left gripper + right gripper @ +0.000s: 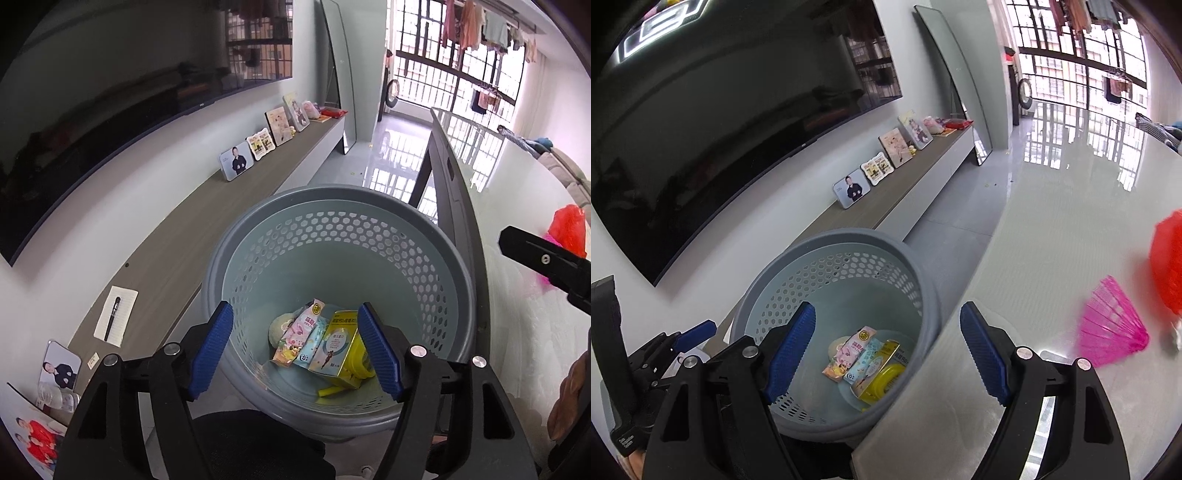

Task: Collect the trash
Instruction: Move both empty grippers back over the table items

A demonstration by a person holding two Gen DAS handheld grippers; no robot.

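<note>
Your left gripper (295, 347) hung over the grey perforated waste basket (236, 258), its blue pads (212, 350) spread apart with nothing between them. Below, on the basket floor, lay the collected trash: a pink snack packet (295, 339), a pale blue sachet (314, 343), a gold and blue carton (334, 343) resting against a yellow round container (360, 363), and a pale round lump (279, 326) behind them.

Your right gripper (886, 354) stood just beside it, jaws wide and empty, one pad (790, 347) over the basket and the other over the edge of the glossy white table (1052, 221). The basket sat on the floor close against that table's edge. On the tabletop, well to the right of the gripper, a pink ribbed plastic piece (1112, 328) lay next to a red plastic bag (1169, 258); the bag was cut off by the frame edge and blurred.

In the left wrist view, the tip of your right gripper reached in from the right, in front of the red bag. Along the wall, a low wooden shelf (207, 206) carried a row of framed photos (236, 160), a notepad (116, 315) with a black pen (112, 317) on it, and a large dark television (720, 122) was mounted above.
</note>
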